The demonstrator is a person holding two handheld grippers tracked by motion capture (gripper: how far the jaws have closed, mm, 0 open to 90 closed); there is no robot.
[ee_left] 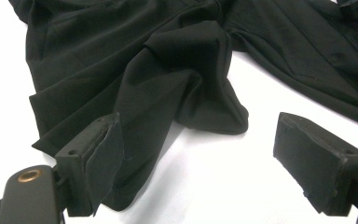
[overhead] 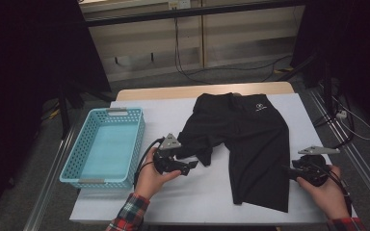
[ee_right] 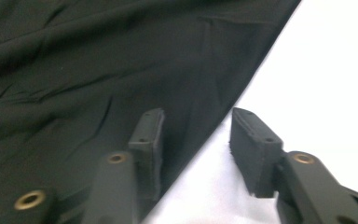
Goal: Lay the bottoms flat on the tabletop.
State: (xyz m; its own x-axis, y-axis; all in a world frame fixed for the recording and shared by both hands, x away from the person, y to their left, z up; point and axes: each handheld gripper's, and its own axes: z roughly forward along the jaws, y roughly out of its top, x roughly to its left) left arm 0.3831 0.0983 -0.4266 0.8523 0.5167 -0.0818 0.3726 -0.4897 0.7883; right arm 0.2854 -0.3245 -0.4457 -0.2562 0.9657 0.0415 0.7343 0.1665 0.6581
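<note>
Red-and-green plaid flannel sleeves (overhead: 130, 211) cover both wrists. Each black claw (overhead: 192, 165) carries a grey three-cornered plate (overhead: 171, 141), brass-ringed screws (ee_left: 29, 175) and a trailing black cable (overhead: 142, 161).

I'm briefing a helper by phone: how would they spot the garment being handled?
On the white table, right of the turquoise basket, lie black shorts. One leg lies flat and long, the other bunched; a small white logo near the waistband marks them.
</note>
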